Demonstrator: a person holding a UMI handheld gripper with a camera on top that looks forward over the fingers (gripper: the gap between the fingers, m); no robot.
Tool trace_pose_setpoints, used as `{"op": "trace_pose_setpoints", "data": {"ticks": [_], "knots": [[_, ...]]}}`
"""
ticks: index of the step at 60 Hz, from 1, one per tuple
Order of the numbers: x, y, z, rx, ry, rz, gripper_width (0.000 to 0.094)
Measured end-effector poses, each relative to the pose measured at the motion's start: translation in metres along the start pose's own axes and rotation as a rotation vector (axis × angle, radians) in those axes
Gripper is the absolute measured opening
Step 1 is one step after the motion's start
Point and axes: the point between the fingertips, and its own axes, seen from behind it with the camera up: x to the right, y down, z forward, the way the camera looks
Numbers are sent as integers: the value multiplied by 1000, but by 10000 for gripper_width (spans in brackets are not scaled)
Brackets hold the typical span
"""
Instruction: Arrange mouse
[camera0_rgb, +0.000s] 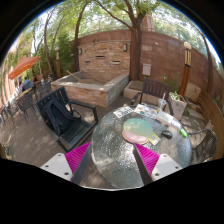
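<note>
A round glass table lies under and ahead of my fingers. On its far side lies a pale oval mouse pad with green and pink patches. A small dark thing, probably the mouse, sits just right of the pad near the table's far right rim. My gripper is open, held over the near part of the table, with nothing between the fingers. The pink pads show at left and right. The pad and the mouse are well beyond the fingertips.
A black chair stands close to the table's left side. A stone planter stands beyond it. More chairs and a brick wall are behind the table. An orange umbrella is far left.
</note>
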Motion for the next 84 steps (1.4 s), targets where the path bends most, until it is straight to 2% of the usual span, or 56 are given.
{"op": "trace_pose_setpoints", "data": {"ticks": [11, 16, 25, 33, 40, 54, 64, 70, 77, 84], "knots": [[45, 52, 16, -100, 29, 29, 854], [116, 94, 64, -148, 48, 44, 858], [230, 127, 127, -182, 126, 82, 849], [324, 126, 185, -147, 216, 87, 849], [383, 120, 237, -132, 255, 128, 853], [438, 103, 324, -112, 272, 125, 853], [461, 84, 357, -84, 290, 123, 846], [470, 80, 373, -86, 290, 160, 795], [463, 74, 384, -74, 254, 189, 554], [461, 74, 384, -70, 267, 157, 476]]}}
